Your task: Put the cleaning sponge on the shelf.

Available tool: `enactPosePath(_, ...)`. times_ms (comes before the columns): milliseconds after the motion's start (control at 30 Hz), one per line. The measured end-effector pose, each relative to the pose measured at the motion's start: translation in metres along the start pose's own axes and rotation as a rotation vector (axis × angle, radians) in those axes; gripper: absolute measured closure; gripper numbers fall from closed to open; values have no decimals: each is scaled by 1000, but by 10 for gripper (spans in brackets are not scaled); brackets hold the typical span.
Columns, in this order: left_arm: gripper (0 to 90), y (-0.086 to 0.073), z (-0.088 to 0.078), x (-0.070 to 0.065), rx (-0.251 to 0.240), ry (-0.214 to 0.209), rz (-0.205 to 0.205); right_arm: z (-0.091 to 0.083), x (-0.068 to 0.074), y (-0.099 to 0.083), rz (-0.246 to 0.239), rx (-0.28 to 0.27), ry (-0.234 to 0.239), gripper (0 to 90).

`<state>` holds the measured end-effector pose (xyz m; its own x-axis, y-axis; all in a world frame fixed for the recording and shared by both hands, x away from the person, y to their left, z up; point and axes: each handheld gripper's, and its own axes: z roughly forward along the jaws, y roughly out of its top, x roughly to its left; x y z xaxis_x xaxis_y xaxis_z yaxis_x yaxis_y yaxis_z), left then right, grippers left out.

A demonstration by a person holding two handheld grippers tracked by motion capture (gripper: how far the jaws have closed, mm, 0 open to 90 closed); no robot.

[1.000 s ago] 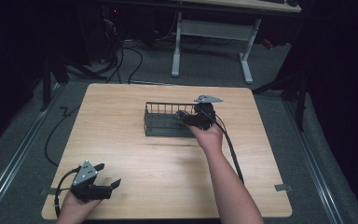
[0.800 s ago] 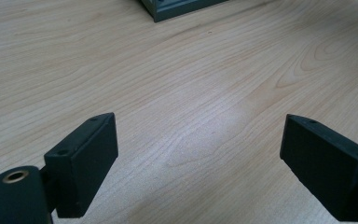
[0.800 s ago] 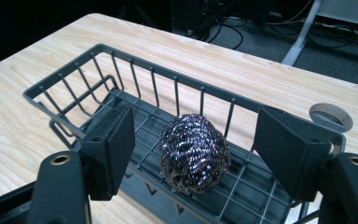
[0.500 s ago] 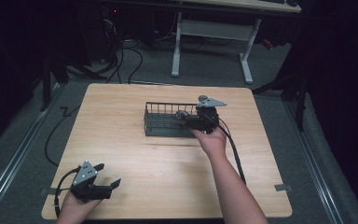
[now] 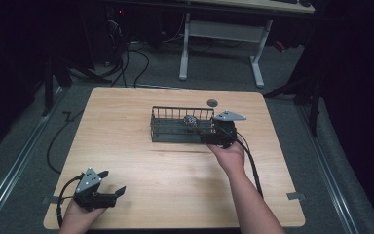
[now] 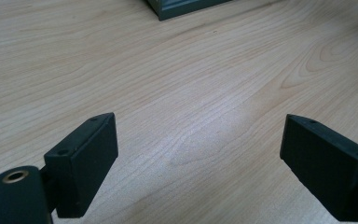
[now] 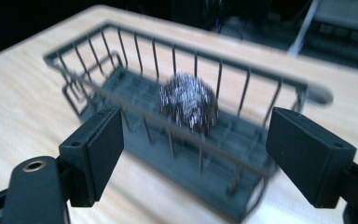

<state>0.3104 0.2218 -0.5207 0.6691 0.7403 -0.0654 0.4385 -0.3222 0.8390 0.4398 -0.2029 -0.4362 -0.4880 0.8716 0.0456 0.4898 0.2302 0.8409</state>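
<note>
Steel wool, a small tangled ball [image 7: 189, 103] of shiny grey wire, is sitting on the floor of the dark wire basket [image 7: 121, 46], toward the basket's right end as we are seeing it from the high view [image 5: 190, 120]. We are judging it light and springy: it should squash a little under pressure and spring back, and its rough strands should grip well, so slipping looks unlikely. Loose wires may catch on the basket's bars, so a straight lift from above seems the safest way out. We would be pinching it across its middle, where it is fullest, and not by stray ends that could pull away.

Our right tongs [image 7: 193, 140] are standing spread, holding nothing, just outside the basket's near rail, with the ball sitting between the two jaws farther on; in the high view they [image 5: 213, 134] are hovering at the basket's right end. Our left tongs [image 6: 198, 161] are also spread and empty, low over bare wood, resting near the front left corner of the table [image 5: 126, 112], well apart from the basket.
</note>
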Motion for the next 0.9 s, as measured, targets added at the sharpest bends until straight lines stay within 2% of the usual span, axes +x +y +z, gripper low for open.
enactPosePath(67,116,0,0,1,1,2,-1,-3,-1,-2,4,20,-6,177)
enactPosePath(133,116,0,1,1,0,2,-8,-5,0,-4,18,21,-64,151)
enactPosePath(267,116,0,1,1,2,2,-9,-10,6,-15,-14,7,-138,169)
enactPosePath(400,116,0,2,1,6,2,-8,-11,6,-22,3,84,-119,145)
enactPosePath(467,116,0,2,1,9,0,-8,-10,9,-25,-24,151,-141,126)
enactPosePath(567,116,0,3,0,8,0,-5,-10,13,-30,-56,248,-127,113)
enactPosePath(633,116,0,4,0,10,-1,-3,-14,14,-39,-44,223,-110,132)
enactPosePath(733,116,0,4,0,14,0,0,-21,14,-52,2,211,-79,140)
enactPosePath(833,116,0,4,-1,15,0,1,-28,13,-68,1,201,-74,136)
enactPosePath(900,116,0,5,-1,16,1,0,-35,11,-78,26,193,-61,136)
